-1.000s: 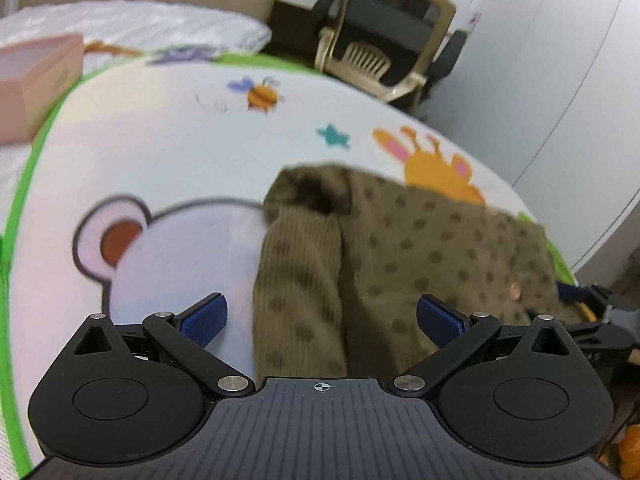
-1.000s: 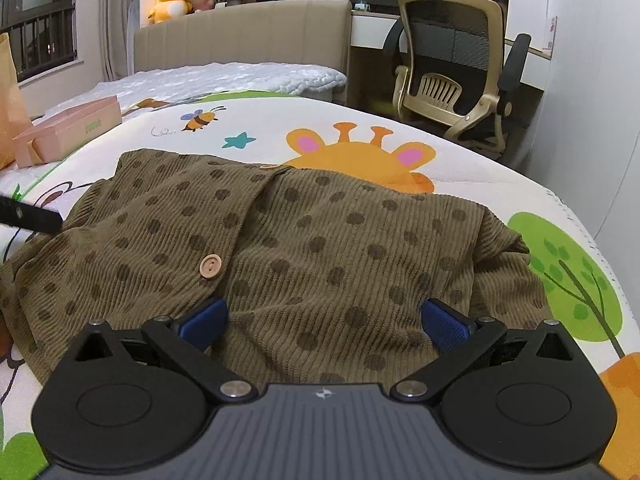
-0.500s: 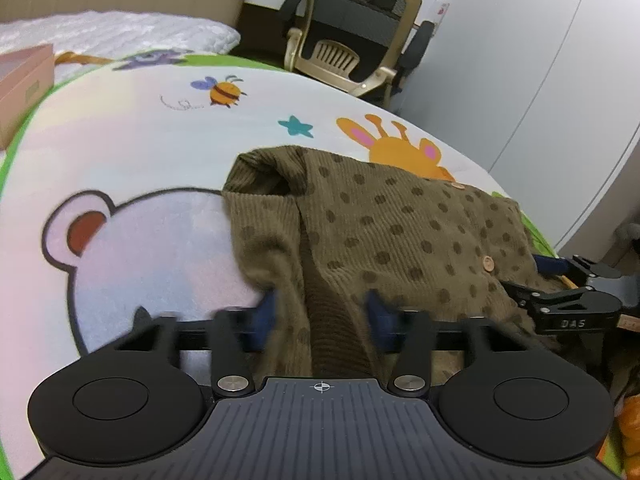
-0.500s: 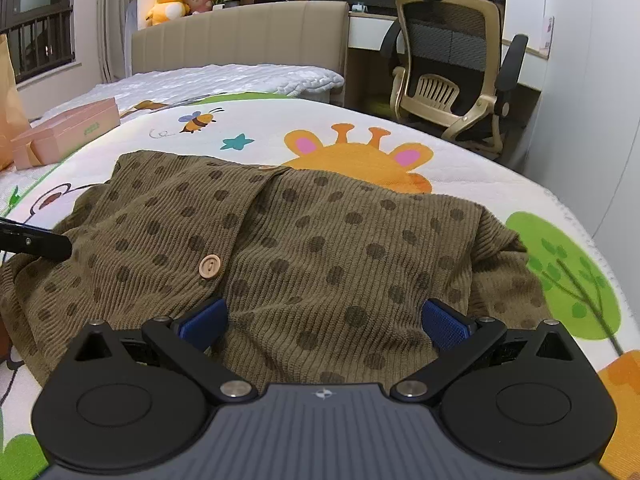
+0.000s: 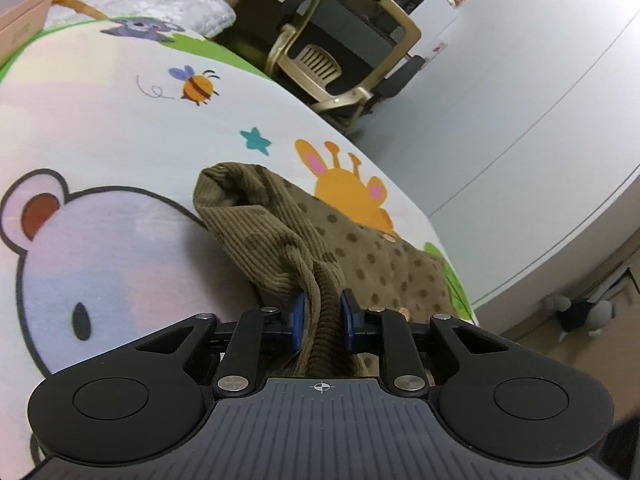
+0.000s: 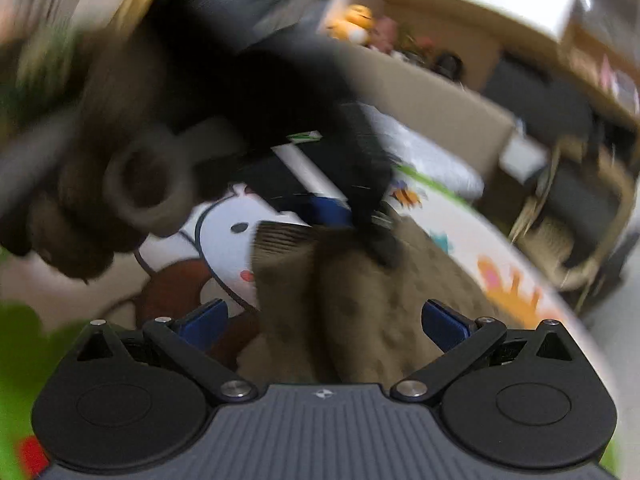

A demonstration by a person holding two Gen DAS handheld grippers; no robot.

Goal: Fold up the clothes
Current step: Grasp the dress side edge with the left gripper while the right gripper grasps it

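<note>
Left gripper point(image 5: 322, 320) is closing on a bunched ridge of the brown dotted cardigan point(image 5: 372, 256), its blue pads point(image 5: 298, 320) pressing the ribbed cloth from both sides, jaws narrow with the fabric pinched between them. The pinched fold is rising off the bed cover point(image 5: 120, 128) while the remainder of the cardigan is lying flat on the cartoon-printed cover, over the orange giraffe point(image 5: 348, 188) and beside the bear face point(image 5: 92, 260), toward the cover's right edge. A sleeve end point(image 5: 224, 184) is pointing toward the far side of the bed. Right gripper point(image 6: 322, 320) is standing wide, blue pads point(image 6: 444, 324) well apart and not touching the cloth; cardigan fabric is lying below and between them. The right wrist view is heavily blurred. In it a person's hand point(image 6: 100, 184) is showing at the upper left, holding the other tool. An office chair point(image 5: 344, 60) is standing beyond the bed's far edge.
</note>
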